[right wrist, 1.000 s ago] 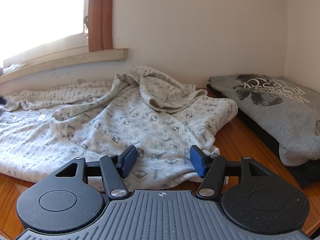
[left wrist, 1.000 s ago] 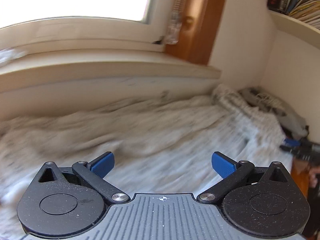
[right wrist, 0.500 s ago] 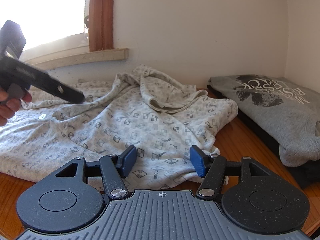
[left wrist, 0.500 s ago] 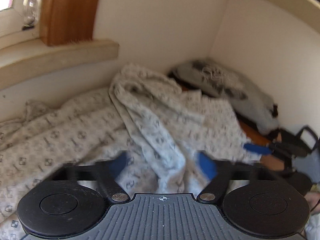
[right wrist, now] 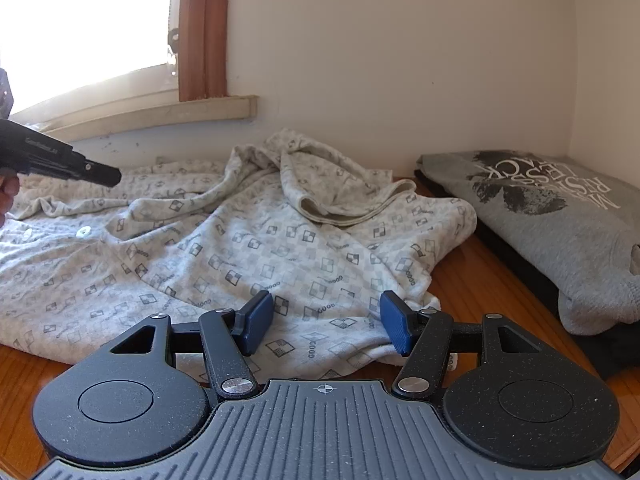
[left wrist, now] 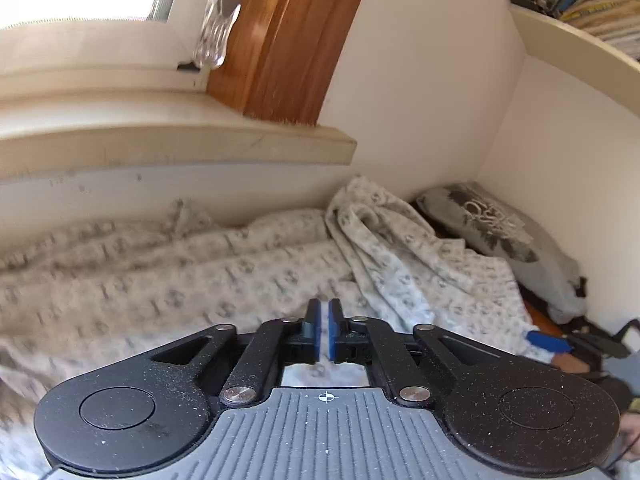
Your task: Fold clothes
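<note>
A cream shirt [right wrist: 256,248] printed with small grey squares lies crumpled on the wooden table [right wrist: 472,280], its collar bunched toward the wall. In the left wrist view the same shirt [left wrist: 224,276] spreads under my left gripper [left wrist: 324,332], whose blue pads are shut with nothing between them. Seen from the right wrist, the left gripper [right wrist: 108,176] hovers above the shirt's far left part without touching it. My right gripper [right wrist: 326,320] stands open low over the shirt's near hem, cloth lying between its pads but not pinched. One blue pad of the right gripper [left wrist: 548,342] shows at the right.
A folded grey sweatshirt [right wrist: 552,216] with dark print rests on a dark garment [right wrist: 520,276] in the right corner. A windowsill [right wrist: 160,114] and wall run behind the table. A bookshelf [left wrist: 576,32] hangs above on the right. Bare wood shows at the front corners.
The left gripper's jaws went from wide open to shut, empty, while it swung across over the shirt and came into the right wrist view. The right gripper stayed still and open.
</note>
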A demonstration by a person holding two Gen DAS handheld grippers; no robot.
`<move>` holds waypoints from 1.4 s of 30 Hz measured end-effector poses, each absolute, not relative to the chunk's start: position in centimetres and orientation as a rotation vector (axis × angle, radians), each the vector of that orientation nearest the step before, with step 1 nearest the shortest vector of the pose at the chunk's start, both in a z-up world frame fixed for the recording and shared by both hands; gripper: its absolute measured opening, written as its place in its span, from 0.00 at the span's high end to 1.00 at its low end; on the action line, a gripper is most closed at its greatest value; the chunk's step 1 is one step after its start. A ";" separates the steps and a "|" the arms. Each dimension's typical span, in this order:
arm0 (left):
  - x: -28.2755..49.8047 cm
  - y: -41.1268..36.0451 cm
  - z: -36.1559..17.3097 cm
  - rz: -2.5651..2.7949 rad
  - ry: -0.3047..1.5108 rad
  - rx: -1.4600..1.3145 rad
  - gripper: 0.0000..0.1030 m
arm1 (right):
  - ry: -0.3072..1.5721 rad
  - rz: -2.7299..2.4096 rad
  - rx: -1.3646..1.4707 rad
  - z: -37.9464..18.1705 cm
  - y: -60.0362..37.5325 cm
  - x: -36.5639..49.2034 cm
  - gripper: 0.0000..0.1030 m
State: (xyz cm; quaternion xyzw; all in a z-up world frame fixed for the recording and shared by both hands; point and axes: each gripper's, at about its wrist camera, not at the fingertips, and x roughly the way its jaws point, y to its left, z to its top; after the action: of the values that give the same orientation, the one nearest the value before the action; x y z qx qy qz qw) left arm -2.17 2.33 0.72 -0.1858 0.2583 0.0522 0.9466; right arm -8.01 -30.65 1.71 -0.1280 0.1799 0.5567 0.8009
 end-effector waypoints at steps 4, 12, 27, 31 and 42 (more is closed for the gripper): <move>-1.8 0.5 1.2 0.043 0.521 -0.343 0.49 | 0.384 1.194 -0.275 1.7 -30.7 -8.0 0.42; 2.1 -2.3 0.4 -0.019 0.595 -0.264 0.53 | 0.381 1.194 -0.276 1.7 -30.7 -8.0 0.42; -3.0 3.1 -1.0 0.094 0.528 -0.420 0.91 | 0.363 1.200 -0.290 1.6 -30.6 -8.2 0.42; -3.9 4.2 -1.4 0.059 0.484 -0.475 0.66 | 0.364 1.205 -0.291 1.6 -30.6 -8.1 0.41; -4.1 3.3 -0.6 0.053 0.451 -0.431 0.60 | 0.317 1.229 -0.392 5.9 -24.1 -7.2 0.47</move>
State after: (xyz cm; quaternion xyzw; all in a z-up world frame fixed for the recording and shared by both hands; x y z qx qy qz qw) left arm -4.09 3.34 -0.60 -0.2122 0.2219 0.0263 0.9513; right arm -7.22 -24.11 5.94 -0.1819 0.1470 0.5705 0.7873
